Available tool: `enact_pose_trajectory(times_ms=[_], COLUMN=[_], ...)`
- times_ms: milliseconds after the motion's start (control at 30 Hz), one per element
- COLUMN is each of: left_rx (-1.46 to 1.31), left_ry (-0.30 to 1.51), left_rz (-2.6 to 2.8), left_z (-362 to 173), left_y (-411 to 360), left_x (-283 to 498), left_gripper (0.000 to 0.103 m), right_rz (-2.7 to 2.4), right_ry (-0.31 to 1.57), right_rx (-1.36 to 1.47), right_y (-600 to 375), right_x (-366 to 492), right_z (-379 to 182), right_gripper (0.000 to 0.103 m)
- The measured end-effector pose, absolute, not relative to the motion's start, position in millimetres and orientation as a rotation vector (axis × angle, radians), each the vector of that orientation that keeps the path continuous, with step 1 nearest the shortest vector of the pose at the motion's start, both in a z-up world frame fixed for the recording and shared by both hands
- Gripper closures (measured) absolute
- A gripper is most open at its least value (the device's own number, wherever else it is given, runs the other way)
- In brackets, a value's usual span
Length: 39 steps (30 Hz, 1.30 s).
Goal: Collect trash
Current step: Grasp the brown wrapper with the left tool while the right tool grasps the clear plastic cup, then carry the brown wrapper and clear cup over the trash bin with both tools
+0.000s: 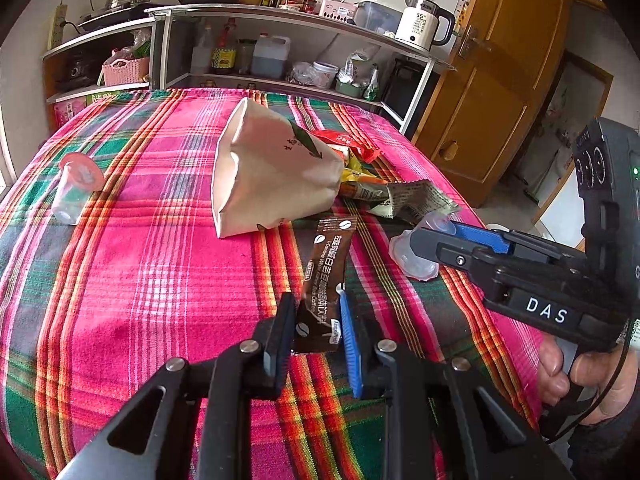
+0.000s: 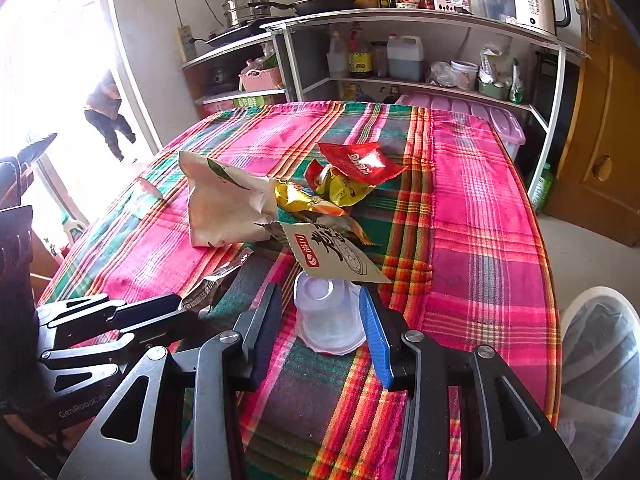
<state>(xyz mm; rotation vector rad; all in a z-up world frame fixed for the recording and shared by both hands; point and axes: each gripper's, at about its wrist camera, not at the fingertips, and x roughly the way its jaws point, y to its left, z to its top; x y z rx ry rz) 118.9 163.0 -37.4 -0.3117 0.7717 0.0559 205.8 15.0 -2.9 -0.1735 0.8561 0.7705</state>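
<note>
A brown coffee sachet (image 1: 326, 280) is pinched at its lower end between the pads of the left gripper (image 1: 314, 334), the jaws narrowed onto it. It is held by one end so that the rest stands up off the plaid cloth (image 1: 140, 280) and can be carried clear of the other litter.

The right gripper (image 2: 320, 322) is set about a clear plastic cup (image 2: 330, 316) that lies tipped on the cloth. The jaws stand partly open, one finger on each side. The blue pad looks to be at the cup wall, but whether both pads press on it cannot be told. The straddling placement suggests a grasp across the cup's width, where a thin wall would give least.

The rest of the trash lies past both grippers: a white paper bag (image 1: 272, 172) on its side, and beside it a heap of wrappers (image 2: 340, 188), red, yellow and printed, one of them overlapping the cup's far rim. A second cup (image 1: 76, 188) with a pink lid lies well apart, near the left edge in the left view. A lined bin (image 2: 600, 360) is seen beyond the table's right edge, likely the place meant for all of it.

By this judgement the collecting is at an early stage, most pieces being yet on the cloth.
</note>
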Motion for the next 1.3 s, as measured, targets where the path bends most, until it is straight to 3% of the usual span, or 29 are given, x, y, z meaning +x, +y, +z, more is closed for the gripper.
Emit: enact_pose_trajectory(times_ms=[67,167,1300], left_rx=[-0.313,-0.311,-0.251], left_ry=[0.771,0.771,0.69], left_rz=[0.056,0.056,-0.035], left_z=[-37.4,-37.1,13.9], left_y=[163.0,163.8,86.0], left_x=[118.6,118.7,88.1], left_gripper=[0.079,0.079,0.079], right_rz=[0.768,0.768,0.682], right_ry=[0.861,0.857,0.749], right_rx=[-0.174,-0.176,-0.032], right_y=[14.7,13.8,-100.2], right_x=[206.3,204.7,155.5], right_z=[-3.5,-3.1,44.0], right_gripper=[0.072,0.073,0.075])
